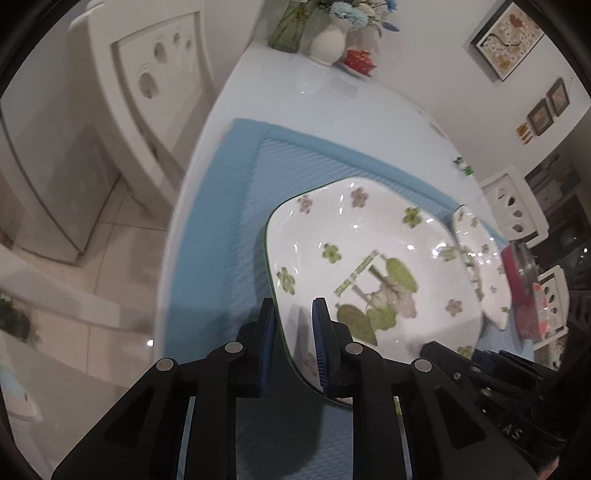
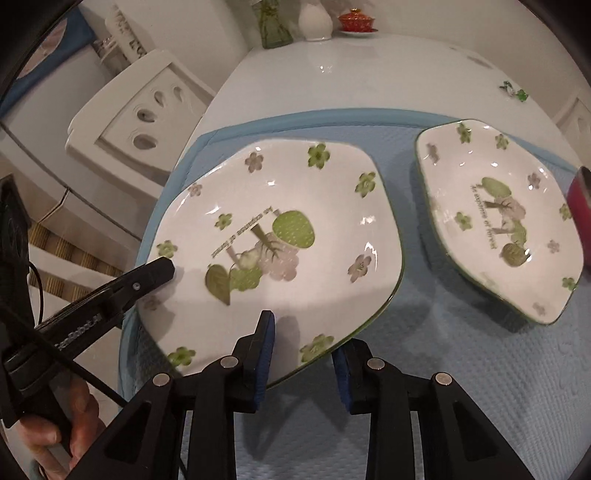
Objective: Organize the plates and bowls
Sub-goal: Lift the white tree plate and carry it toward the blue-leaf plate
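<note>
White with green flowers, the large plate (image 2: 280, 236) sat on the blue mat (image 2: 443, 369), its rim clamped by the left gripper (image 1: 293, 343). The right gripper (image 2: 303, 354) straddled its near edge, jaws apart. A smaller plate (image 2: 495, 218) lay beside it.

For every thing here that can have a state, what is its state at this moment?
Left gripper: shut on the rim of the large plate.
Right gripper: open, fingers astride the same plate's near rim, not clamped.
Large plate: face up over the blue mat, held at its left edge.
Small plate: face up, lying on the mat, apart from the large one, untouched.
Blue mat: spread flat on the table.
Red lidded cup: lid on.
</note>
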{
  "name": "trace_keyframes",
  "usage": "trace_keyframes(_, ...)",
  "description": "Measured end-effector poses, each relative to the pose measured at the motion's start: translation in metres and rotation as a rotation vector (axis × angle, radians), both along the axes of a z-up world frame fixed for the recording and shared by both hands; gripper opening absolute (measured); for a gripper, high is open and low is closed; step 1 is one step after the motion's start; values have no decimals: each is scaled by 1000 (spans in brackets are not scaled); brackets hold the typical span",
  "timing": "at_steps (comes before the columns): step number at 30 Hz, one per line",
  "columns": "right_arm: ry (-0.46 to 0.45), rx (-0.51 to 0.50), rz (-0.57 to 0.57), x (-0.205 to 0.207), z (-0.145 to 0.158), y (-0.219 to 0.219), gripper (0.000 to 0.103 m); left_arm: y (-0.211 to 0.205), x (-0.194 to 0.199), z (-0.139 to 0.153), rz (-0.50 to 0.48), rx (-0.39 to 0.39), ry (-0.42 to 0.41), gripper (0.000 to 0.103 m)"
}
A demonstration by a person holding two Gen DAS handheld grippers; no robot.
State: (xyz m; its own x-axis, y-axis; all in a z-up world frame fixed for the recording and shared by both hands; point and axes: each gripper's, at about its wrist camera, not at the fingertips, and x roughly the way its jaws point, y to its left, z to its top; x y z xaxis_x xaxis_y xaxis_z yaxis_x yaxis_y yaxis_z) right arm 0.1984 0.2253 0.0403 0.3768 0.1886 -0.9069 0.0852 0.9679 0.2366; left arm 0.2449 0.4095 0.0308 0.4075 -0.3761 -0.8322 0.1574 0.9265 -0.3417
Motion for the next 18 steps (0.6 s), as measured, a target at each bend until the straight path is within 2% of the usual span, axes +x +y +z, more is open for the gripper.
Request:
trace_keyframes(4, 71, 112, -47, -2, -11, -23, 31, 5, 2, -4, 7, -25, 8, 17)
trace_keyframes(9, 20, 34, -49, -5, 4, -52, 31, 2, 14, -9, 1, -20, 17, 17)
trace_keyframes(13, 38, 79, -67, 14, -2, -70, 31, -3, 21, -13, -4, -17, 20, 18)
trace_keyframes(15, 28, 112, -65, 24, -5, -75, 31, -6, 24, -14, -9, -14, 19, 18)
trace_keyframes(18, 5, 112, -53, 36, -7, -76, 31, -7, 31, -15, -19, -16, 17, 18)
